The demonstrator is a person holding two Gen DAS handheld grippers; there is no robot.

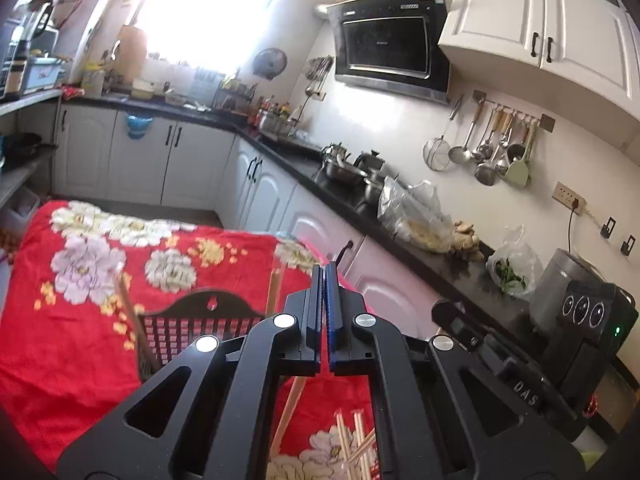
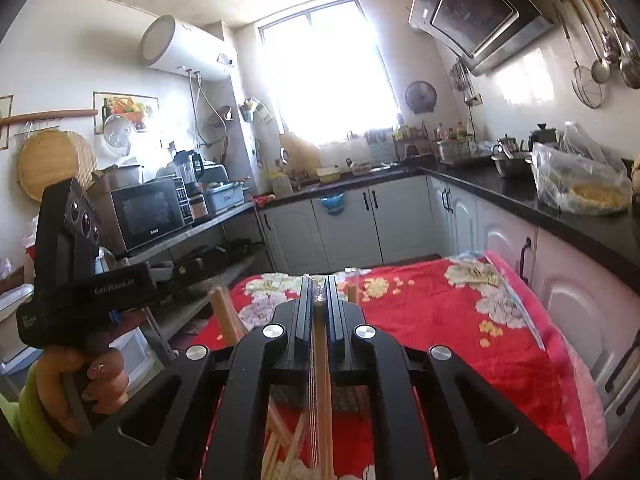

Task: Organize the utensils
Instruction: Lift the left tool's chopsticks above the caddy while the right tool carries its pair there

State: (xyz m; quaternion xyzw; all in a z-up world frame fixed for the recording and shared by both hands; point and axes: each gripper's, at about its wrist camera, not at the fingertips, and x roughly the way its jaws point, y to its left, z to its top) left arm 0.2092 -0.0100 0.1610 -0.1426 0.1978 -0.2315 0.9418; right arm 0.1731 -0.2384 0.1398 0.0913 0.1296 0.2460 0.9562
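Left gripper [image 1: 323, 270]: nearest the left wrist camera; fingers pressed together with nothing seen between them, raised above the table.
Right gripper [image 2: 319, 280]: fingers pinching a thin wooden chopstick [image 2: 320, 392] that runs lengthwise between the pads toward the camera; a small clear scrap shows at the tips, too small to identify.
Loose chopsticks [image 1: 354, 446]: lying scattered on the cloth near the camera, below the left gripper's frame, which hides part of them.
Holder basket [image 1: 192, 320]: dark mesh caddy with an arched back, standing on the table just left of the left gripper; two chopsticks stand tilted at its sides. Its right part is blocked by the gripper linkage.
Table cloth [image 1: 72, 340]: red with large pale flowers, covering the table.
Person's hand [image 2: 96, 376]: gripping the left tool's handle, at the left edge of the right wrist view.
Counter [image 1: 400, 232]: black, running along the right; carries metal pots, plastic bags [image 1: 412, 212] and a grey cooker [image 1: 560, 284].
Wall rack [image 1: 492, 140]: ladles and a strainer hanging, far right.
Microwave [image 2: 148, 212]: on a shelf, far left.
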